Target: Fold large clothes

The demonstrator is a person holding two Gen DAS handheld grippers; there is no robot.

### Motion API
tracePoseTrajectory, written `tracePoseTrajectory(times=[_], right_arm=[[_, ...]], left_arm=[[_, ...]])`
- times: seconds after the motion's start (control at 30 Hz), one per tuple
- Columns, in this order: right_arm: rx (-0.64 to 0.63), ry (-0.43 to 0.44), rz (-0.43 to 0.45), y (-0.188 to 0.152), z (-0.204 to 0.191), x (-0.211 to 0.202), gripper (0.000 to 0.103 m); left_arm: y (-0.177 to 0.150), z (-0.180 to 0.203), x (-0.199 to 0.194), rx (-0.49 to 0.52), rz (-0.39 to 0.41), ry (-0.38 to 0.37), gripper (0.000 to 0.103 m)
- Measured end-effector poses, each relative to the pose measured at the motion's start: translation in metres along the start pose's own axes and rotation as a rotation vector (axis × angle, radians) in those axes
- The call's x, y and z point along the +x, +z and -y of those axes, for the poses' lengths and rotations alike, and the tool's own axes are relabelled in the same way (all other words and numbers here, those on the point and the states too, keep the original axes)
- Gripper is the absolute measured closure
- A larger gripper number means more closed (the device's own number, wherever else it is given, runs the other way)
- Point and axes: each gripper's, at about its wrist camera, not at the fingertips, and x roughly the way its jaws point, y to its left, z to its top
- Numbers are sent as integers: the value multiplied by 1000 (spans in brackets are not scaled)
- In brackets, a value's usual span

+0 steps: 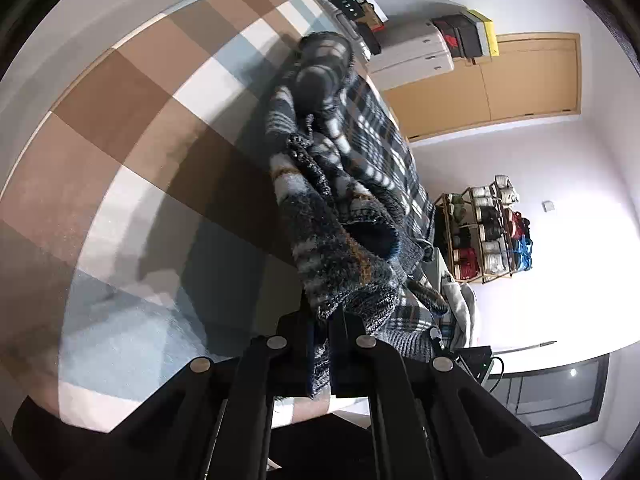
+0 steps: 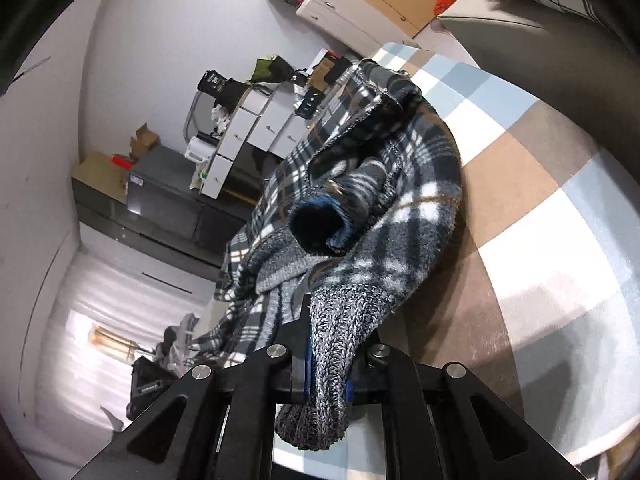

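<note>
Garment (image 1: 340, 216) plaid fleece, grey knit hem, bunched; left claw (image 1: 320, 344) and right claw (image 2: 326, 364) both clamped on it.

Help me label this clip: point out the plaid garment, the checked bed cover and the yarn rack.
plaid garment (image 2: 416, 216): right wrist view, on its fleecy plaid body.
checked bed cover (image 1: 132, 92): left wrist view, on a bare brown square.
yarn rack (image 1: 486, 232): left wrist view, on its middle shelf of spools.
</note>
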Motion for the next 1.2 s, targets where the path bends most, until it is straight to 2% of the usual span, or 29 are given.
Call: tracePoseTrajectory(times=[0.3, 0.43, 0.57, 0.67, 0.73, 0.8, 0.87, 0.93, 1.1, 1.2], right_arm=[[-20, 4, -106, -20, -7, -24, 93], [20, 61, -144, -25, -11, -45, 93], [32, 111, -144, 1, -29, -46, 93], [22, 117, -113, 38, -50, -33, 93], [52, 130, -93, 64, -56, -21, 93], [136, 126, -75, 97, -51, -2, 93], [180, 90, -69, 122, -43, 16, 93], [227, 49, -73, 144, -31, 35, 93], [393, -27, -133, 178, 16, 82, 93], [422, -53, -189, 184, 29, 103, 93]], left_arm=[[-23, 7, -20, 26, -19, -54, 103], [-23, 2, -28, -36, -72, -93, 103], [13, 23, -28, -53, -61, -143, 103], [66, 45, -12, -119, -47, -224, 103], [98, 52, -2, -151, -13, -215, 103], [140, 51, 20, -215, -17, -199, 103], [164, 42, 36, -277, -6, -155, 103], [189, 26, 56, -331, -37, -129, 103], [217, -8, 87, -457, -79, -119, 103], [223, -19, 93, -482, -112, -104, 94]])
